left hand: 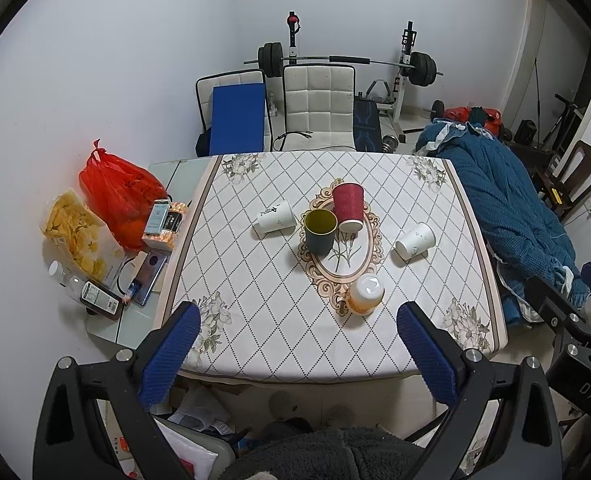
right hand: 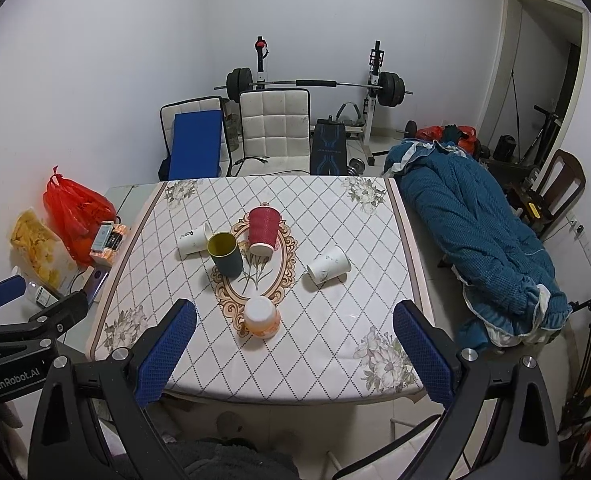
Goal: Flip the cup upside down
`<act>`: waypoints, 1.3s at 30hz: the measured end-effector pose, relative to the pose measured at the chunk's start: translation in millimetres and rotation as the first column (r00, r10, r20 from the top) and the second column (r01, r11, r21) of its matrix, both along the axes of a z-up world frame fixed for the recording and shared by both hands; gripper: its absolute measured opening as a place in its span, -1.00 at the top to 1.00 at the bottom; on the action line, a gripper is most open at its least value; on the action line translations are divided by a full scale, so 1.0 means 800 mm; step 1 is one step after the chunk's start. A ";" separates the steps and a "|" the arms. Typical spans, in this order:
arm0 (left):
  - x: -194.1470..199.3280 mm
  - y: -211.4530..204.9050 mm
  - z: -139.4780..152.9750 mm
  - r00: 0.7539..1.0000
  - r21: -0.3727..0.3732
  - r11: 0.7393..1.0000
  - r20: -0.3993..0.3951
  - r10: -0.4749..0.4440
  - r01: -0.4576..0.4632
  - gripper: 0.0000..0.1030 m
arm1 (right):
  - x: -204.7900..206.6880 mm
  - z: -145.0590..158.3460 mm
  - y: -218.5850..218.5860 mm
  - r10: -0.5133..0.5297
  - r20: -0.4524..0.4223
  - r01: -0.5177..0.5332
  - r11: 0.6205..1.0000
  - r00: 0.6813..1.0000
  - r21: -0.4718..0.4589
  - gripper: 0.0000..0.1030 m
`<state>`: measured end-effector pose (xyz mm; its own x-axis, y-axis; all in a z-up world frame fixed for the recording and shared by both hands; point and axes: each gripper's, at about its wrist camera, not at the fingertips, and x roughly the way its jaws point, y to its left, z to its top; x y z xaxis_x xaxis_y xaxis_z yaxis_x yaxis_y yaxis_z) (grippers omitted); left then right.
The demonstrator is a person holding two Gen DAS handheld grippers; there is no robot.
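Note:
Several cups stand on the patterned tablecloth (left hand: 255, 320). A dark cup with a yellow inside (left hand: 319, 232) stands upright, mouth up, at the middle; it also shows in the right wrist view (right hand: 225, 254). A red ribbed cup (left hand: 349, 207) (right hand: 262, 226) is upside down behind it. An orange cup (left hand: 366, 294) (right hand: 260, 317) is upside down nearest me. Two white paper cups lie on their sides, one on the left (left hand: 275, 217) (right hand: 193, 239) and one on the right (left hand: 415, 241) (right hand: 328, 267). My left gripper (left hand: 299, 354) and right gripper (right hand: 295, 354) are open and empty, held back above the table's near edge.
A red bag (left hand: 121, 196), a snack bag (left hand: 75, 232), boxes and a phone (left hand: 149, 278) lie left of the cloth. A blue quilted coat (left hand: 507, 208) lies along the table's right side. Two white chairs (left hand: 319, 108) and a barbell rack stand behind.

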<state>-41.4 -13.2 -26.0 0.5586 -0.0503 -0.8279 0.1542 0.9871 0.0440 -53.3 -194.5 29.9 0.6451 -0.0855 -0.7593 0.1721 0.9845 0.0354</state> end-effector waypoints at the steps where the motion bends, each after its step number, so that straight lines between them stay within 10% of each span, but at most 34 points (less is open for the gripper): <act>1: 0.000 0.000 0.000 1.000 0.000 1.000 0.000 0.000 0.000 -0.96 | 0.000 0.000 0.000 0.000 0.000 0.000 1.000 1.000 -0.001 -0.96; 39: -0.003 0.013 -0.001 1.000 -0.010 1.000 -0.001 0.010 -0.010 -0.96 | 0.000 -0.002 0.018 0.004 -0.006 -0.005 1.000 1.000 -0.011 -0.96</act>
<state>-44.0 -3.0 -27.1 0.5585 -0.0530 -0.8278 0.1446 0.9889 0.0342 -53.5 -180.1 28.1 0.6409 -0.0910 -0.7623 0.1678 0.9855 0.0234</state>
